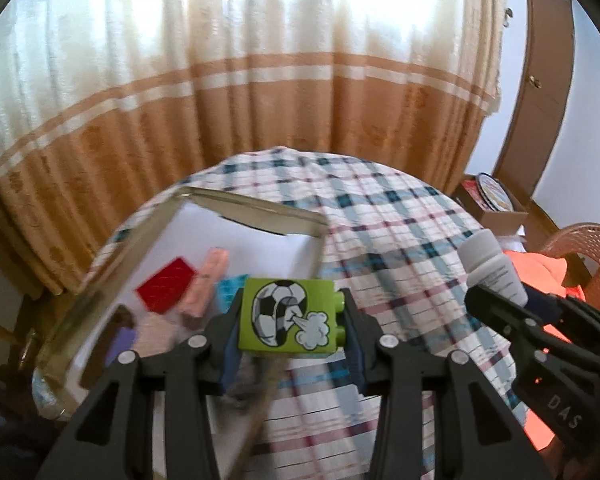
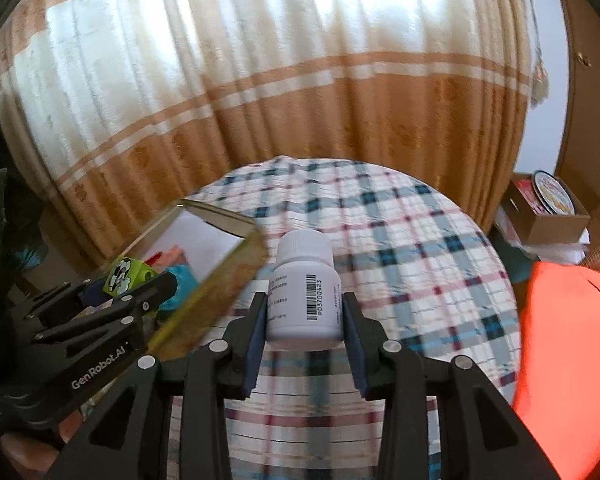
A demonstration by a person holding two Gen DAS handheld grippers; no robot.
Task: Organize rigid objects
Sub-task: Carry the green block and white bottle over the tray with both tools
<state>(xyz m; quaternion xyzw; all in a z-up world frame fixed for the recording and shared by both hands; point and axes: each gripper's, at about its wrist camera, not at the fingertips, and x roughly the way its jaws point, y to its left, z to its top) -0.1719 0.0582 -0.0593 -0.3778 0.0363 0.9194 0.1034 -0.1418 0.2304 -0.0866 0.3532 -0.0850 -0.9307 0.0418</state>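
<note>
Left tongs [image 1: 290, 320] clenched on green block [image 1: 288, 314], aloft by tray [image 1: 100, 296] | right tongs [image 2: 304, 312] clenched on white bottle [image 2: 304, 300], above desk [image 2: 400, 248] | risk: smooth bottle slipping; block clipping tray rim

One green toy brick [image 1: 290, 314] printed with a football, one white pill bottle [image 2: 305, 292], one clear tray [image 1: 112, 264] at the checked tablecloth's [image 1: 400, 240] left edge holding one red card [image 1: 165, 290], one pink block [image 1: 206, 286], and one purple piece [image 1: 121, 346].
</note>
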